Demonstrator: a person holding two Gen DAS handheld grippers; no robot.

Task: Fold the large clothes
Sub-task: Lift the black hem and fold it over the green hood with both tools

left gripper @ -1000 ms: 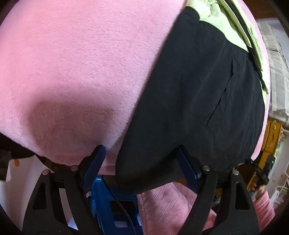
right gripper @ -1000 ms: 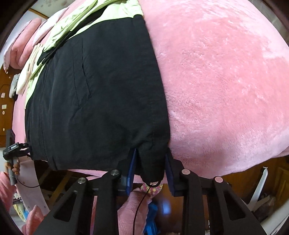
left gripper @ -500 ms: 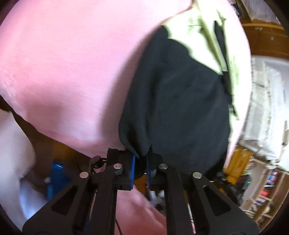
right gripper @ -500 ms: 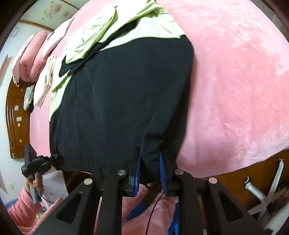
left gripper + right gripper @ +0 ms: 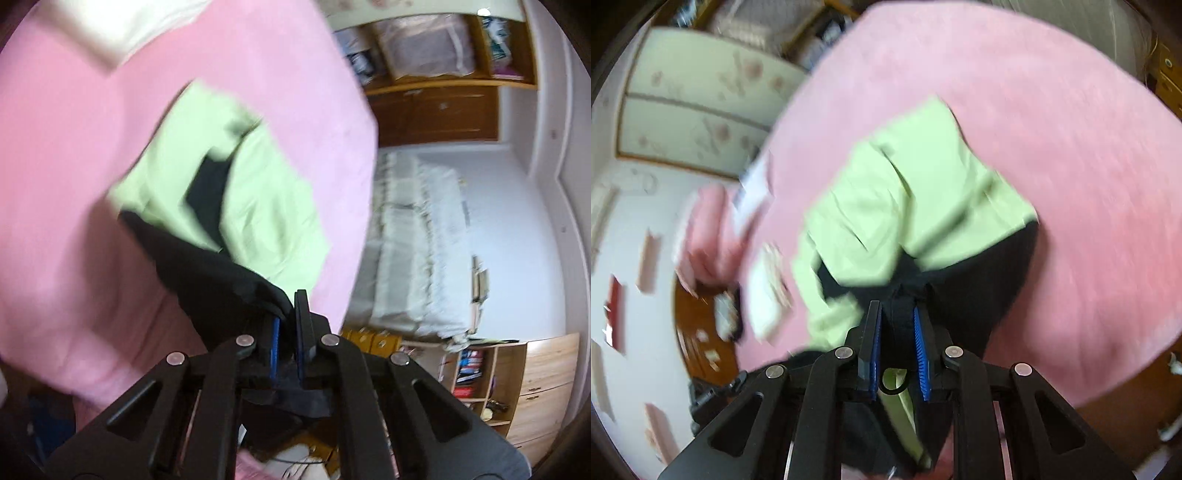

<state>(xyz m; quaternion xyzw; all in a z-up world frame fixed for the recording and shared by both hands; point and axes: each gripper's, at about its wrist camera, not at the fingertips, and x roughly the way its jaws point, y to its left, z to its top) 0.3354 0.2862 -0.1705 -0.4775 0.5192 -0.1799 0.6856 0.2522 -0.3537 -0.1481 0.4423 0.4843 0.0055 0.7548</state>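
Since approx. 1 s ago: black hem lifted off the bed edge and carried forward over the garment, so now much more green showing, less black. Both views blurred, motion fast.

Garment [image 5: 923, 206], a black-and-green jacket or similar, lying on the pink bed [image 5: 1071, 155], lower black part raised and doubling toward the green upper part. Left gripper [image 5: 287, 321] closed on one black hem corner, cloth bunched between the blue pads. Right gripper [image 5: 897, 325] closed on the other hem corner, black fabric pinched, a small loop hanging below. Held at both bottom corners probably to keep the hem straight while folding bottom over top.

Beyond: pillows [image 5: 709, 236] at the headboard side, wood cabinet [image 5: 436, 110] w/ shelves, white frilled cloth [image 5: 417, 243] beside the bed, low shelf w/ books [image 5: 469, 369].

No brand, label or writing readable; too blurred.
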